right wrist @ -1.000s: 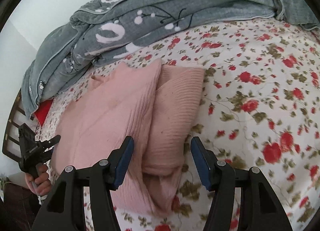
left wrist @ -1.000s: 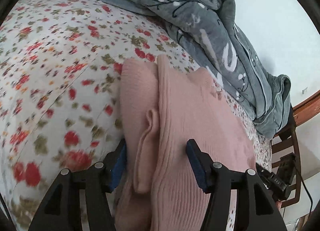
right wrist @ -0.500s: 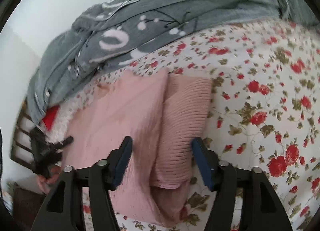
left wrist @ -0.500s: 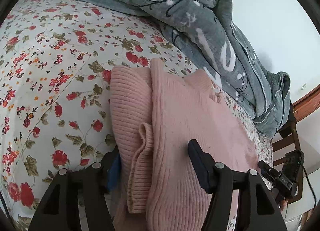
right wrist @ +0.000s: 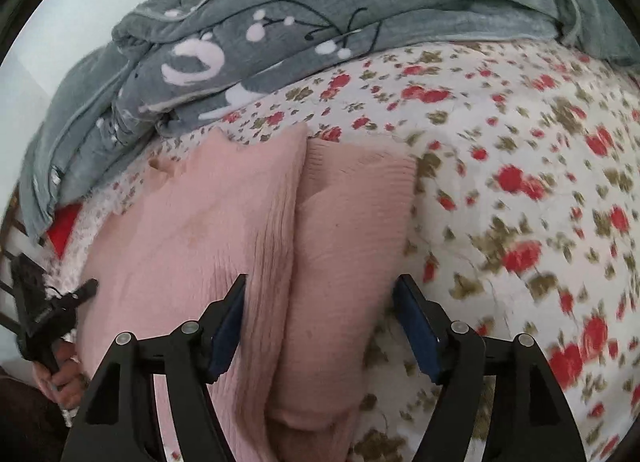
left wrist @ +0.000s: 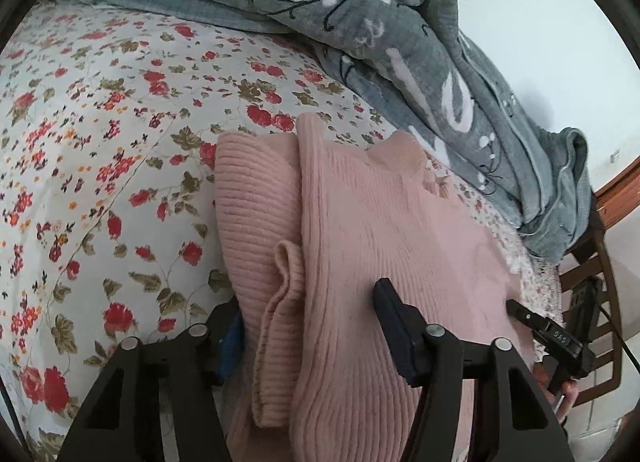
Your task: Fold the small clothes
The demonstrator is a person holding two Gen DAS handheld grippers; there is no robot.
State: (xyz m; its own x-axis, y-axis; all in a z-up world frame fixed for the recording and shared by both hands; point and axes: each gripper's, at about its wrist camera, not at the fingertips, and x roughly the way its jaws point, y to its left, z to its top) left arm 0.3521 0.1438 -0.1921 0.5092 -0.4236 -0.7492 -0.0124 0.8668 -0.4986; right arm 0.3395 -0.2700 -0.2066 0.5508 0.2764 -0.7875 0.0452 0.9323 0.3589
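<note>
On the floral bedsheet (left wrist: 100, 182), the pink ribbed sweater (left wrist: 360, 242) lies partly folded before a grey blanket (left wrist: 440, 62). Left gripper (left wrist: 308, 326) fingers spread wide astride its folded sleeve; right gripper (right wrist: 320, 318) likewise wide apart, gripping nothing.

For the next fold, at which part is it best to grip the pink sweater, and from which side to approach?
Probably the near hem of the pink sweater, approached from the bed's front edge. There its folded layers hang toward the right gripper, whose open jaws already straddle the central fold, so one pinch could catch them together.
</note>
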